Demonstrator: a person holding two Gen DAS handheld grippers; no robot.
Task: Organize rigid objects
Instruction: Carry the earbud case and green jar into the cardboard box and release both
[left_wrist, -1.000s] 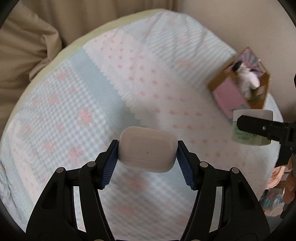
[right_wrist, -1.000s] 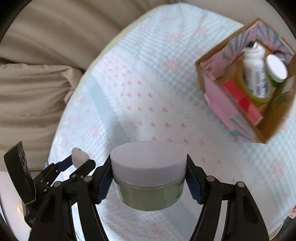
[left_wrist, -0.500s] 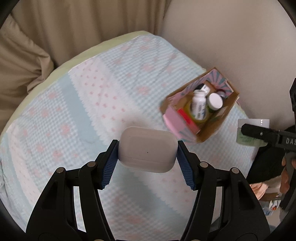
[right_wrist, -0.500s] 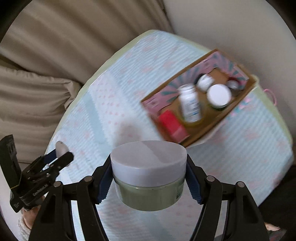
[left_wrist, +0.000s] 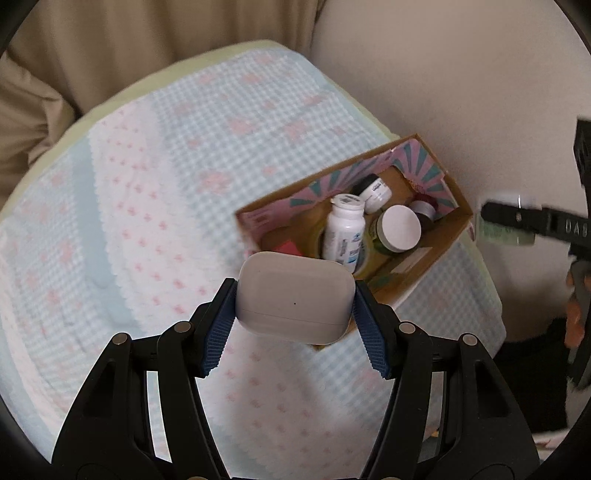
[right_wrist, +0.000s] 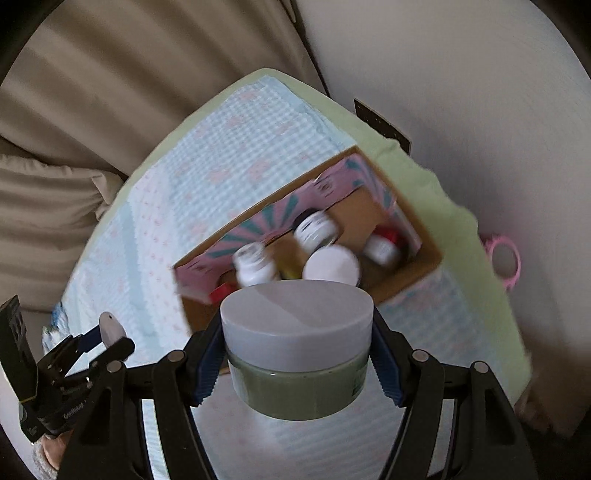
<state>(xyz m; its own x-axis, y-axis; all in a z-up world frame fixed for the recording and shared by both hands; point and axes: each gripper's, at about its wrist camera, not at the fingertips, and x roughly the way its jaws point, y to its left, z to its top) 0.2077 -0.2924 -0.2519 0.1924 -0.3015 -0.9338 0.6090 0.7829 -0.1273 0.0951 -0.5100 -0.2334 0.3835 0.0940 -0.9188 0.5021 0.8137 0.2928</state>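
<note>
- Left wrist view: one left tool (left_wrist: 295, 310) is clamped on one white earbud case (left_wrist: 293, 297), held above the near edge of one cardboard box (left_wrist: 439, 254).
- Box contents: one white bottle (left_wrist: 343, 230), three lidded jars, one red item (left_wrist: 290, 246).
- The box sits on a checked blanket (left_wrist: 166, 206).
- Right wrist view: one right tool (right_wrist: 297, 354) is clamped on one green jar (right_wrist: 297, 347) with a pale lid, held above the box (right_wrist: 413, 273) near side.
- One pink ring (right_wrist: 504, 264) lies beyond the bed edge.
</note>
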